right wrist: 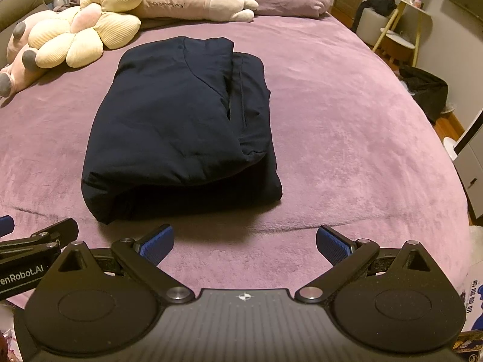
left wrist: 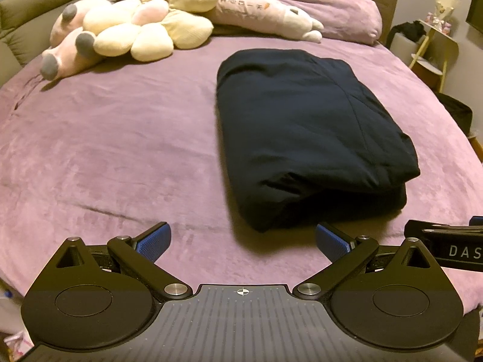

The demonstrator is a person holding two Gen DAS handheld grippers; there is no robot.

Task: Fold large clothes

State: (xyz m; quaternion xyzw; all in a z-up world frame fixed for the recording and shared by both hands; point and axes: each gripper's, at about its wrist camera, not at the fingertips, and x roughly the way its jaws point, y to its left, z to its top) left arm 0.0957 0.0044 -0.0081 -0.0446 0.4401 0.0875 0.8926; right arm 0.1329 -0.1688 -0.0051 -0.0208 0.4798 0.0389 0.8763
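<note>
A dark navy garment lies folded into a thick rectangle on the purple bed cover. My left gripper hovers open just short of the garment's near edge, holding nothing. My right gripper is also open and holds nothing, a little in front of the garment's near right corner. Each gripper's side shows at the edge of the other's view. The blue pads touch no cloth.
Plush toys and a long purple pillow lie at the head of the bed, with a bunched duvet behind. A stool and shelf stand right of the bed. A dark bin sits on the floor.
</note>
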